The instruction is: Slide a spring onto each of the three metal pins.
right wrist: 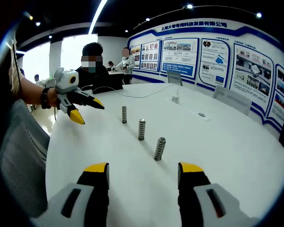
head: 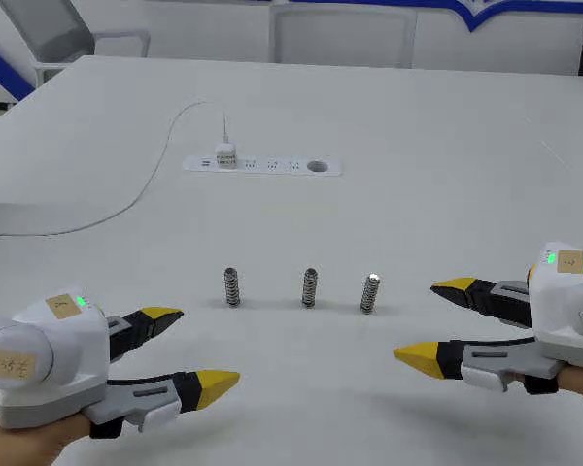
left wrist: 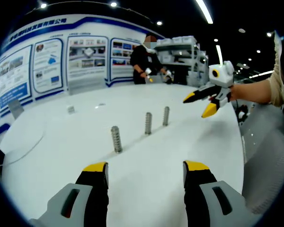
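Silver springs (head: 310,288) are sitting on all three metal pins (head: 372,281) on the desk (head: 389,116), the left gripper (head: 207,346) and right gripper (head: 415,320) are hanging beside them, jaws apart and empty, so probably only backing away is left.
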A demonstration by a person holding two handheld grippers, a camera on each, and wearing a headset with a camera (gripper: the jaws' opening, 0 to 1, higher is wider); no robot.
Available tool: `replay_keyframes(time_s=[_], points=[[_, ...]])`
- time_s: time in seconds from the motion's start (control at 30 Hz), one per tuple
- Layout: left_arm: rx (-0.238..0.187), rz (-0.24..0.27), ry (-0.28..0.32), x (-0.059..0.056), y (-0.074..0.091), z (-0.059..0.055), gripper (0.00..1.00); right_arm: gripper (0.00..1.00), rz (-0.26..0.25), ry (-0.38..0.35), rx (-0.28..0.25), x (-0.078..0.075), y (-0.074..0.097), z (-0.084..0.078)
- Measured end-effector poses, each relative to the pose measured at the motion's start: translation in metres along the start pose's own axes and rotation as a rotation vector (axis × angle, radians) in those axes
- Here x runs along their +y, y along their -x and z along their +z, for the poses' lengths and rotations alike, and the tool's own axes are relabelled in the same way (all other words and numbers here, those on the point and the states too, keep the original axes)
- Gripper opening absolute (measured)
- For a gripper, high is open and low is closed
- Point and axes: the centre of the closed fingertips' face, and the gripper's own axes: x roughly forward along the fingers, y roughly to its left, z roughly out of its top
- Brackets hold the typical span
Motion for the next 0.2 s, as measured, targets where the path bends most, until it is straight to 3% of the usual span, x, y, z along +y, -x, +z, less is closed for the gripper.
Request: replay_keyframes(time_s=[0.2], points=[[0.001,0.005,0.005,0.0004,0.0013,-0.0010,0.65,0.62,0.010,-0.010,0.008,0.0019,-0.0019,-0.0058]])
